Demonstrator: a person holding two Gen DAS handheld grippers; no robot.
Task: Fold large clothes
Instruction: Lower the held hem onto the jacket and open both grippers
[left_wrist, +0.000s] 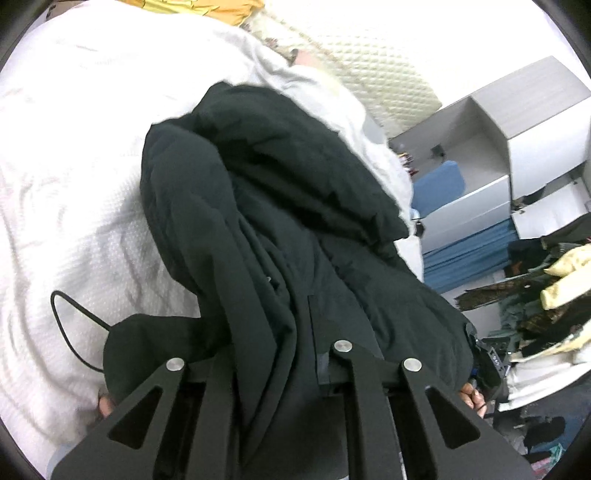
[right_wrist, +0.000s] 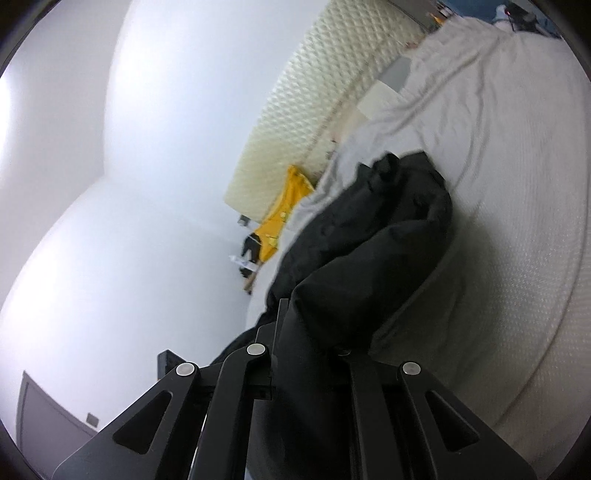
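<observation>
Jaws of both grippers pinch the black coat (left_wrist: 280, 206): the left gripper (left_wrist: 280, 354) and right gripper (right_wrist: 314, 332) each clamp a bunched edge, probably to lift and spread it for folding. From each grip the coat runs toward twelve o'clock, slumping onto the white bed (left_wrist: 74, 192)

Garment (left_wrist: 280, 206) on the bed (left_wrist: 74, 147), headboard (left_wrist: 373, 70) behind.

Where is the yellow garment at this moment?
In the right wrist view the yellow garment lies at centre, between the cream quilted headboard and the black jacket, at the white bed's edge.
</observation>
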